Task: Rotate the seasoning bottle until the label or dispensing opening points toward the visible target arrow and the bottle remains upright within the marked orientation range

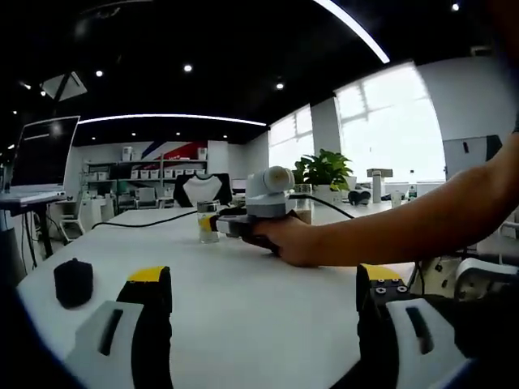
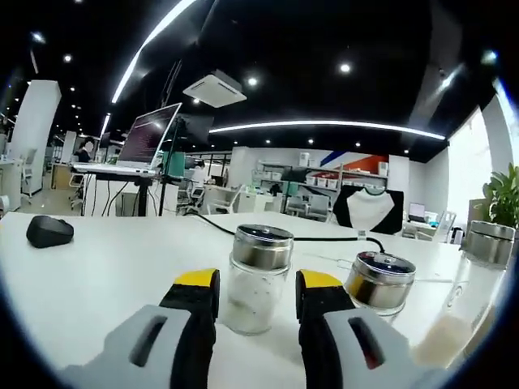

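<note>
In the right gripper view, the right gripper has its yellow-tipped fingers on either side of the seasoning bottle, which stands upright on the white worktop; whether they press the glass I cannot tell. A second jar stands just beside it. In the left gripper view, the left gripper is spread wide, holding nothing. A black mouse lies near the worktop's edge.

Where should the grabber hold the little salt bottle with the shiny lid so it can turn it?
Probably by the clear glass body of the bottle, just under its metal lid, coming straight from the front. It stands upright, and the right gripper already has a jaw on each side of the round body, so a level squeeze there should keep it from tipping.
</note>
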A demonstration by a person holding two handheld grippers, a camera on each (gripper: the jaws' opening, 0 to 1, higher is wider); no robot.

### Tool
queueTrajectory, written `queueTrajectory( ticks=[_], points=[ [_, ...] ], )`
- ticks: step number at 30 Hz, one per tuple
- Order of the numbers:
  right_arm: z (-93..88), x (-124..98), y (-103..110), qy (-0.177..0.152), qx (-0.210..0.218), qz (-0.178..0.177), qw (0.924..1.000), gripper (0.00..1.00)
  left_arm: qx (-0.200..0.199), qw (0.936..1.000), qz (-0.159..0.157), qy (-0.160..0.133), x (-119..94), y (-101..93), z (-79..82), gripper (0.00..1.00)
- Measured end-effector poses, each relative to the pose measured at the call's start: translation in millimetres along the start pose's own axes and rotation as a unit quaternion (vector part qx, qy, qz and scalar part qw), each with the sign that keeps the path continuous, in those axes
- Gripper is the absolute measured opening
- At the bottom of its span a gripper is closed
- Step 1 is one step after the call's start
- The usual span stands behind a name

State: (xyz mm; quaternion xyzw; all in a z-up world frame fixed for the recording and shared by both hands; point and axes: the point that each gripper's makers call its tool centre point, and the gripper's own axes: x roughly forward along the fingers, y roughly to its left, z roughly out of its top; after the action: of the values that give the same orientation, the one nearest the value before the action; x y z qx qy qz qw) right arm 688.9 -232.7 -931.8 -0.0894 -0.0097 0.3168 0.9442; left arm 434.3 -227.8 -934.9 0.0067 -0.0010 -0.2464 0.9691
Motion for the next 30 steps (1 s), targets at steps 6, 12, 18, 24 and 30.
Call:
queueTrajectory(
  ticks=[6, 12, 18, 24, 30],
  points=[
    [-2.1, 9, 1, 0.006, 0.000, 0.001, 1.0000, 0.33, 0.001, 1.0000, 0.001, -0.001, -1, 0.9, 0.8, 1.00],
    [-4.1, 14, 0, 0.014, -0.006, -0.001, 0.9999, 0.32, 0.001, 1.0000, 0.002, -0.001, 0, 2.1, 1.1, 1.00],
    [-4.6, 15, 0, 0.014, -0.010, 0.000, 0.9998, 0.32, -0.004, 1.0000, 0.002, -0.003, -1, 3.2, 2.0, 1.00],
    [-4.2, 10, 0, 0.012, 0.014, 0.009, 0.9998, 0.31, -0.004, 1.0000, 0.002, -0.005, -1, 2.8, 3.3, 1.00],
    [-3.9, 8, 1, 0.012, 0.022, 0.012, 0.9996, 0.30, -0.001, 1.0000, -0.002, -0.002, 1, -1.3, 2.4, 1.00]
  ],
)
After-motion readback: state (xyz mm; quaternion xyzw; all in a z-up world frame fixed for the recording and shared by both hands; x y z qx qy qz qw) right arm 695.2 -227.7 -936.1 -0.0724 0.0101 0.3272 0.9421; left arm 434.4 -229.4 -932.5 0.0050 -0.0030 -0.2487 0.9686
